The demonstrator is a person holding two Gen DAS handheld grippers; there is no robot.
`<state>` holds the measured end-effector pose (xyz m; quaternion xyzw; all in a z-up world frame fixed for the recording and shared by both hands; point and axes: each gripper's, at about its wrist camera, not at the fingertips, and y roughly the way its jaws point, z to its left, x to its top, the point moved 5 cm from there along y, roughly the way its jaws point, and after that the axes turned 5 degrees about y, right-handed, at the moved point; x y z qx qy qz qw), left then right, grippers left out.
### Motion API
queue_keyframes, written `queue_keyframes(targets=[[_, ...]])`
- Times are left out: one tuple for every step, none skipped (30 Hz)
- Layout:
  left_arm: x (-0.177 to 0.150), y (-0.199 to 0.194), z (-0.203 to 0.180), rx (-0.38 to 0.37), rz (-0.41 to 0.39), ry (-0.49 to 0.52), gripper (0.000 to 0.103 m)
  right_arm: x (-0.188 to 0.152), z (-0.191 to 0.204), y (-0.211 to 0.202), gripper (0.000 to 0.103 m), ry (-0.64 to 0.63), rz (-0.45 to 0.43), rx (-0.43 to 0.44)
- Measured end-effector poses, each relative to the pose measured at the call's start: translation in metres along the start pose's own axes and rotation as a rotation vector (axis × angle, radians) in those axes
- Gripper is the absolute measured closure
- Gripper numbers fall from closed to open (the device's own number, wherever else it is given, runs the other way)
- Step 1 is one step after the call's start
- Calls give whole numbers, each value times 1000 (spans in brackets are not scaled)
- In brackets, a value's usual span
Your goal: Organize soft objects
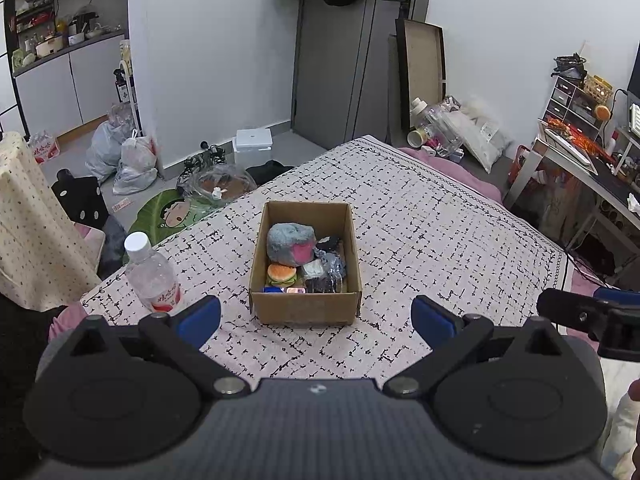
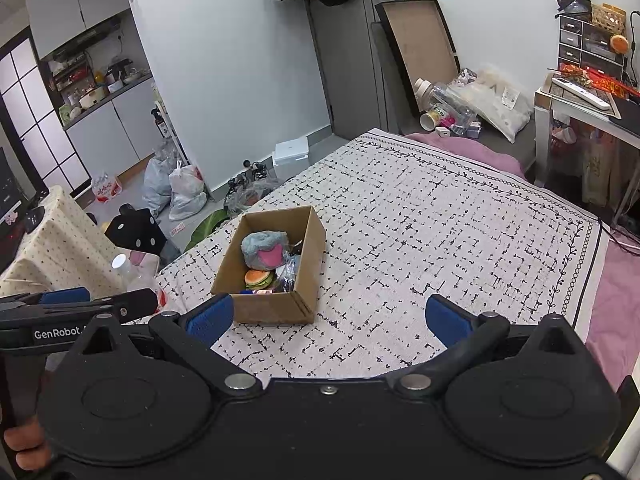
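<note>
Left claw [image 1: 316, 316] wide, empty | box [image 1: 306, 306] ahead | bottle [image 1: 152, 276] left of box

1. The bed [image 1: 420, 216] cover lies bare across the right half of both views; from the lower centre to the far right edge nothing stands on it.
2. The box [image 1: 306, 304] sits at centre frame, open on top, with upright walls all round.
3. Inside the box, a grey plush [image 1: 290, 242], a burger toy [image 1: 282, 274] and dark items fill most of the floor; little bare bottom shows.
4. A bottle [image 1: 152, 276] stands at lower left, beside the bed's left edge and apart from the box.
5. Between box and bottle a strip of bare cover is open.
6. Both grippers, left gripper [image 1: 316, 316] and right gripper [image 2: 330, 316], are spread wide with nothing between their fingers.
</note>
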<state>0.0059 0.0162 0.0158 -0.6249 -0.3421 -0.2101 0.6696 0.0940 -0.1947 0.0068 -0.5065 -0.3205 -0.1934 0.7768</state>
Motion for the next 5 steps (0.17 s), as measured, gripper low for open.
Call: queue_keyframes(targets=[[0,0,0,1,0,-1,2,0,0,0,0,0,1,-2],[0,1,-1,0,2,-1,2,-1,0,1,0,0,1,-4],[0,1,0,-1,2,0,2,-1,0,0,0,0,1,-3],[-1,1,-1,-2,2,2,2,-1,0,1,0,0,0,-2],[-1,1,-1,-4,2,5,2,-1,0,1,0,1,2,-3]])
